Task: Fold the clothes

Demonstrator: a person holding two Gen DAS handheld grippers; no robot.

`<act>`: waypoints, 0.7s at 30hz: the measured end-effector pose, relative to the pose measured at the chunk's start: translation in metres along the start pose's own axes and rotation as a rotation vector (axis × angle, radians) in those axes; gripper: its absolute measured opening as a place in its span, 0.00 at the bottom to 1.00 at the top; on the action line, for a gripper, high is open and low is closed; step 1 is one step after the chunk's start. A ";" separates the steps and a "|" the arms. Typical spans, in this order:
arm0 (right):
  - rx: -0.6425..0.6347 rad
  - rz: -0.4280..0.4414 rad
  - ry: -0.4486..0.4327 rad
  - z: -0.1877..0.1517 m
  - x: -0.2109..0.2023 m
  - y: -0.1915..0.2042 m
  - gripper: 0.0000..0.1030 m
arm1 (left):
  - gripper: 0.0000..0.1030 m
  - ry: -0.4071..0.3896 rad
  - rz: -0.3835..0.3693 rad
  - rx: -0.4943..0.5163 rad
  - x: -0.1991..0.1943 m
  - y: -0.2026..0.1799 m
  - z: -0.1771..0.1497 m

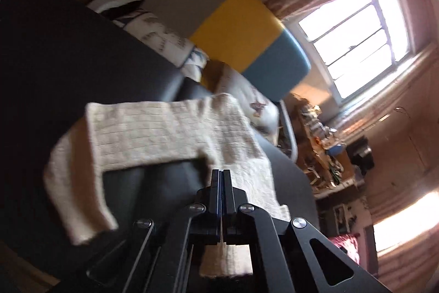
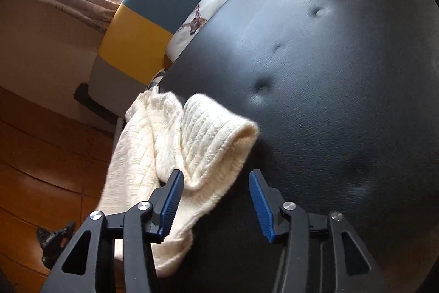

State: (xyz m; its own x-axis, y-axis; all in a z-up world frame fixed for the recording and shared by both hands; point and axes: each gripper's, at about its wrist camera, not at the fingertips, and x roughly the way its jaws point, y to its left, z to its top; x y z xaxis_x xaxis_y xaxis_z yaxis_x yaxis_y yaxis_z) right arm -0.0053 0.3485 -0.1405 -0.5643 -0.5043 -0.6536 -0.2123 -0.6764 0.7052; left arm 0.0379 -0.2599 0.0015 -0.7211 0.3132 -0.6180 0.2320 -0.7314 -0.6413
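- Folding step: left gripper (image 1: 221, 175) has its jaws pressed together; cream knit cloth (image 1: 175, 133) emerges on both sides of the tips, so it most likely pinches an edge, though the pinch itself is hidden.
- Right gripper (image 2: 216, 183) stands spread, blue pads (image 2: 171, 203) apart; one pad touches a rolled-back flap of the cloth (image 2: 208, 139), nothing lies between the jaws.
- Position of cloth: draped on the dark padded surface (image 2: 329, 73), one end hanging past its edge toward the wooden floor (image 2: 41, 155).
- Advice, as judgement: before closing, the right gripper should slide the far pad under the curled flap and take a single layer near a corner opposite the left hold; both should then draw the cloth taut and flat, since the bunched middle would otherwise fold crooked.
- Risk: the hanging end may drag the piece off the surface if the left hold loosens.
- Count: one cloth; two grippers; one padded surface with three dimples seen clearly, a fourth faint; one tricolour chair (image 1: 233, 26); one printed cushion (image 2: 192, 24) in the right view, at least two in the left; one barred window (image 1: 354, 45).
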 end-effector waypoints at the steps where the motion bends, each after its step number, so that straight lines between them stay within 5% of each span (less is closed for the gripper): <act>1: -0.016 -0.035 0.014 0.001 0.008 0.006 0.52 | 0.00 0.006 0.055 -0.005 0.003 0.014 -0.002; 2: -0.071 -0.104 -0.003 -0.001 0.012 0.017 0.52 | 0.00 0.015 0.104 -0.016 0.009 0.026 -0.006; 5: -0.258 -0.210 -0.022 -0.010 0.017 0.055 0.52 | 0.00 0.114 0.047 -0.055 0.032 0.045 -0.027; 11: -0.126 -0.085 0.128 -0.037 0.032 0.046 0.52 | 0.03 0.376 0.049 0.040 0.096 0.018 -0.082; 13: -0.077 -0.036 0.138 -0.043 0.035 0.038 0.52 | 0.11 0.425 0.004 0.014 0.108 0.013 -0.094; 15: -0.033 0.011 0.145 -0.048 0.039 0.032 0.52 | 0.34 0.443 -0.031 -0.009 0.115 0.008 -0.100; 17: -0.022 0.031 0.134 -0.043 0.050 0.035 0.52 | 0.41 0.449 -0.055 -0.028 0.121 0.003 -0.106; 19: -0.057 0.000 0.111 -0.037 0.061 0.046 0.52 | 0.38 0.442 -0.037 0.017 0.126 -0.006 -0.107; 21: -0.157 -0.058 0.105 -0.035 0.070 0.062 0.51 | 0.11 0.411 0.039 0.103 0.129 -0.017 -0.111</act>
State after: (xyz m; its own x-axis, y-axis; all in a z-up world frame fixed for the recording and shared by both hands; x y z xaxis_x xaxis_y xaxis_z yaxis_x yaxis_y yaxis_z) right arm -0.0295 0.2525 -0.1523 -0.4667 -0.5100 -0.7226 -0.1100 -0.7772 0.6196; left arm 0.0129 -0.1397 -0.1179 -0.3879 0.4846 -0.7840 0.1722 -0.7975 -0.5782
